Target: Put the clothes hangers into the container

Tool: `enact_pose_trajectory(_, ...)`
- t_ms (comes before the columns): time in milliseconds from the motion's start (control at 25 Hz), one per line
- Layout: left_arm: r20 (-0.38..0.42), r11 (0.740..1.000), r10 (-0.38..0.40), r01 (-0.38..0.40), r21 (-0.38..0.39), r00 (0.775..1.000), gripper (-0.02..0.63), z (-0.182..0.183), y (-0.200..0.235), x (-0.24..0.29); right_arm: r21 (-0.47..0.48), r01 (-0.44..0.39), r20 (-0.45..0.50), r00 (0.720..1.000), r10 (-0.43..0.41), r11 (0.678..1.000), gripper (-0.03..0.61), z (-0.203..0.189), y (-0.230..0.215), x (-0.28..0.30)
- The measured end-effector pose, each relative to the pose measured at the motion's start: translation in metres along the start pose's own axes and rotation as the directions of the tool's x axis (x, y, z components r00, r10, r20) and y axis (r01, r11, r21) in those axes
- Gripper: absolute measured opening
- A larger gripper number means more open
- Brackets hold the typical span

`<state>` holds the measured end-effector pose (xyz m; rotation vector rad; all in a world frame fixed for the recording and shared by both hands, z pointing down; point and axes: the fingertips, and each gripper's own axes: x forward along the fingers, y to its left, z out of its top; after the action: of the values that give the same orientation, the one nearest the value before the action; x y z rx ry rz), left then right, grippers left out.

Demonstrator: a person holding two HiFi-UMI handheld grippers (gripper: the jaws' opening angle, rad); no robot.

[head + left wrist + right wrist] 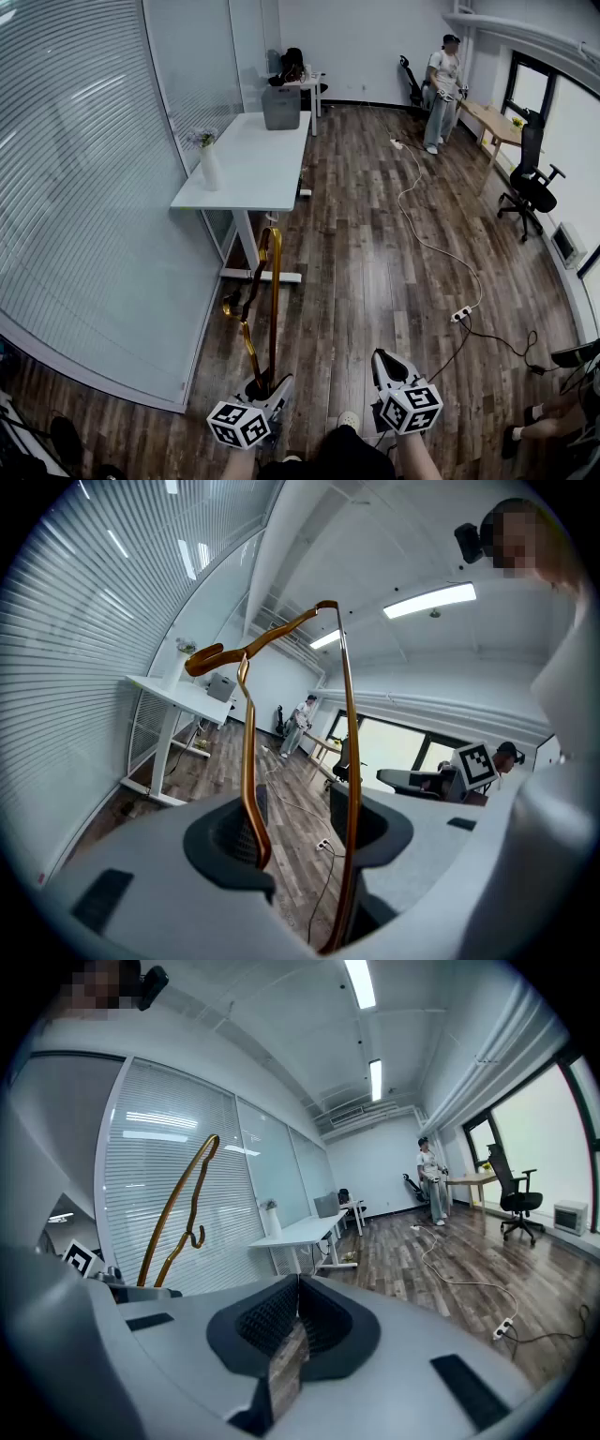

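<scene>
Our left tongs (298, 824) clenched on gold hanger (350, 761), which stands upright above them. Our right tongs (295, 1312) pressed together, empty. At 12 o'clock, well apart, we see grey container (280, 107) on white desk (248, 169).

hanger (272, 309) lower end hidden behind left gripper (270, 386), distant container (280, 107) maybe open-topped, too small to tell

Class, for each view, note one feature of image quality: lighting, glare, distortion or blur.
Head view: fisheye distortion bows the blinds; the light is even. Left gripper view: the ceiling light glares white; the clothes hanger looks sharp. Right gripper view: the window is overexposed; straight edges curve strongly.
</scene>
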<state>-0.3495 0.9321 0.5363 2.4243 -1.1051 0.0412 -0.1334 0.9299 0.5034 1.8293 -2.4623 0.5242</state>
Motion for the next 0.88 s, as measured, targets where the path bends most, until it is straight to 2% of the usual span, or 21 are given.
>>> enact_pose_trajectory(240, -0.002, 0.999, 0.018, -0.018, 0.030, 1.000, 0.215, 0.000, 0.000, 0.027, -0.008, 0.014, 0.001, 1.000, -0.014, 1.000, 0.030, 0.002, -0.027, 0.011)
enact_pose_trajectory(520, 0.050, 0.996, 0.052, -0.055, 0.070, 0.997, 0.216, 0.021, -0.002, 0.079, -0.027, -0.019, 0.005, 1.000, 0.019, 0.999, 0.029, 0.015, -0.057, 0.038)
enact_pose_trajectory(880, 0.081, 0.995, 0.048, -0.055, 0.088, 0.996, 0.216, 0.032, -0.025, 0.147, -0.057, -0.070, 0.000, 0.998, 0.070, 0.996, 0.029, 0.034, -0.098, 0.054)
